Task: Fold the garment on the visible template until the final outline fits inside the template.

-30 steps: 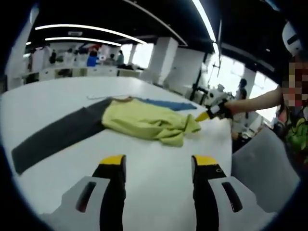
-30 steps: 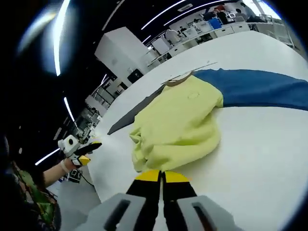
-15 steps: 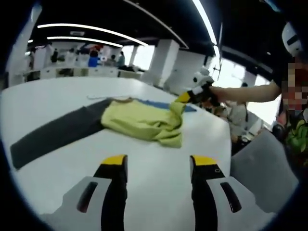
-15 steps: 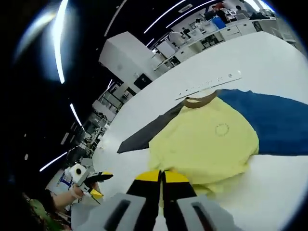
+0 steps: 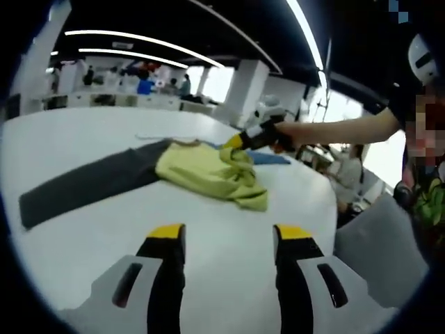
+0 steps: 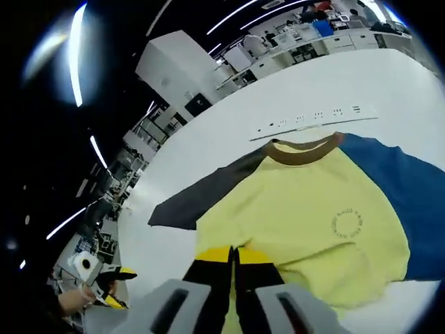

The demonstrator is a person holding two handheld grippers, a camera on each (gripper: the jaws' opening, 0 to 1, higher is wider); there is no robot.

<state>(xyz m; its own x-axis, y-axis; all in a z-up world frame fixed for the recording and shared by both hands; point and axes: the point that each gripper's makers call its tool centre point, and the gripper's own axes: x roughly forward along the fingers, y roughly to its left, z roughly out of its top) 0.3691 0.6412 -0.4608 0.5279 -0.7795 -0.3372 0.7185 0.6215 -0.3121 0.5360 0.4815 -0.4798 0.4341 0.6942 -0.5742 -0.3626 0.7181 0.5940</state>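
Note:
A yellow shirt point(image 5: 201, 174) with a brown collar point(image 6: 304, 146), a dark grey sleeve point(image 5: 83, 191) and a blue sleeve point(image 6: 400, 184) lies on the white table point(image 5: 229, 209). My right gripper point(image 5: 235, 142) is shut on the shirt's hem and holds it lifted over the shirt body, a person's arm behind it. In the right gripper view its jaws point(image 6: 233, 256) are pressed together against yellow cloth point(image 6: 306, 209). My left gripper point(image 5: 229, 236) hovers open over bare table short of the shirt, nothing between its jaws; it also appears low and far off as the left gripper point(image 6: 117, 289).
A white strip with dark marks point(image 6: 316, 117) lies on the table just beyond the collar. The table edge point(image 5: 327, 202) runs close to the shirt on the person's side. Desks, pillars and people stand far behind.
My right gripper has lifted the hem off the table edge and carried it up and over the shirt toward the collar. The left gripper has stayed open and about where it was.

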